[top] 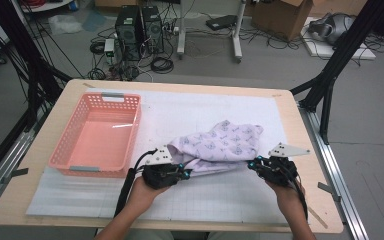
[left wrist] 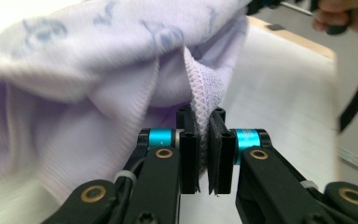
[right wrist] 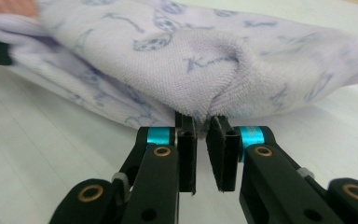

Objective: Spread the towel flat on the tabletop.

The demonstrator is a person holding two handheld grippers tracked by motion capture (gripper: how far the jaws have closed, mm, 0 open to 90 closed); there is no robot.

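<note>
A pale lilac towel (top: pixel 219 144) with a blue print lies bunched on the white mat (top: pixel 215 195), its near edge pulled taut between my two grippers. My left gripper (top: pixel 184 173) is shut on the towel's stitched hem (left wrist: pixel 200 100) at the left end. At the right end, my right gripper (top: pixel 254 164) is shut on a pinched fold of the towel (right wrist: pixel 205 70). In both gripper views the cloth runs down between the black pads (left wrist: pixel 189 149) and rises in folds above them.
An empty pink plastic basket (top: pixel 75 137) stands on the mat to the left, close to my left gripper. The wooden table edge (top: pixel 325 190) runs just right of my right hand. Computers, cables and boxes sit on the floor beyond the table.
</note>
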